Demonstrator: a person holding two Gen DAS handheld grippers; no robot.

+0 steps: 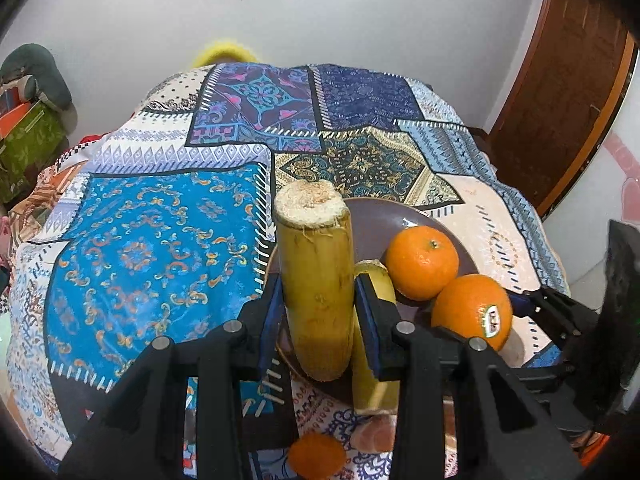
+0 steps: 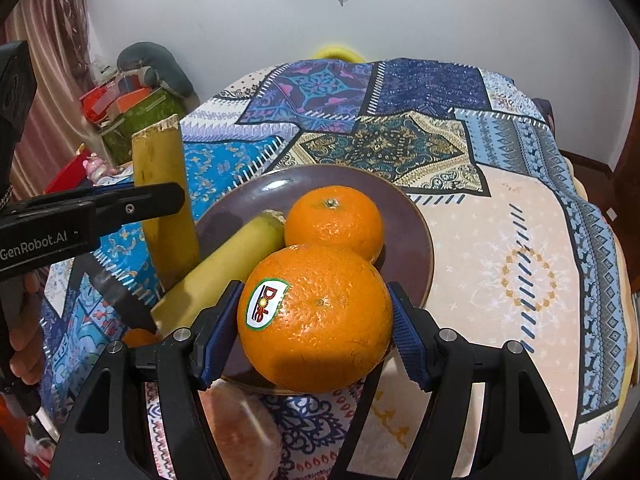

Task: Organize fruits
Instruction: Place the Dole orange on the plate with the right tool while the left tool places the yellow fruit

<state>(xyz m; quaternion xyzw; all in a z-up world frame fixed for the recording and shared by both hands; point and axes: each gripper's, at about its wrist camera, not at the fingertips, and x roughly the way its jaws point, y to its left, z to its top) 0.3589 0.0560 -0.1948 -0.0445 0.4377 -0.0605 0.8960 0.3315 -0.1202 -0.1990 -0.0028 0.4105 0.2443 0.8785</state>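
Both grippers clamped on fruit over plate (image 2: 416,216).
Left gripper (image 1: 316,312) fingers hold banana piece (image 1: 314,280); right gripper (image 2: 316,332) fingers hold stickered orange (image 2: 316,316). Plate carries second orange (image 2: 334,222), second banana piece (image 2: 236,256).

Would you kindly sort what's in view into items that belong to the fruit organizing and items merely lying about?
Belongs to the job:
- yellow stalk piece in the left claw
- stickered orange in the right claw
- plain orange
- second stalk piece
- brown plate

Lying about:
- patchwork cloth
- green box
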